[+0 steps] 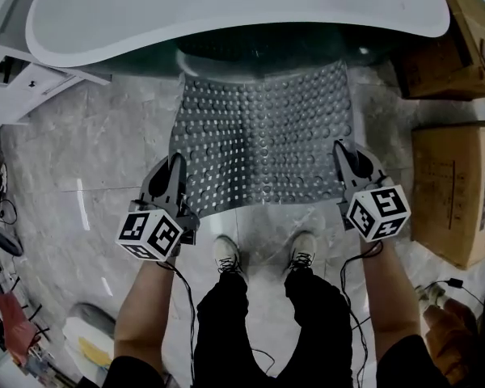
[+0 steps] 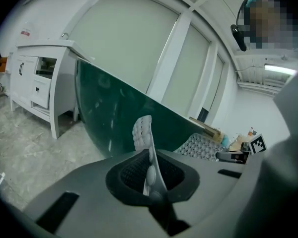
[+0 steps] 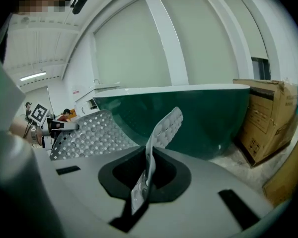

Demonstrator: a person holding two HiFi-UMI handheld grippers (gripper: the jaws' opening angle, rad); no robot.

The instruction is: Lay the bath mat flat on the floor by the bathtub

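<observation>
Grippers, left and right, each clamp a near corner of the bath mat, stretched toward the bathtub.

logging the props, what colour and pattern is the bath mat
Grey, covered in rows of round bumps and small holes; the bath mat shows best in the head view.
</observation>
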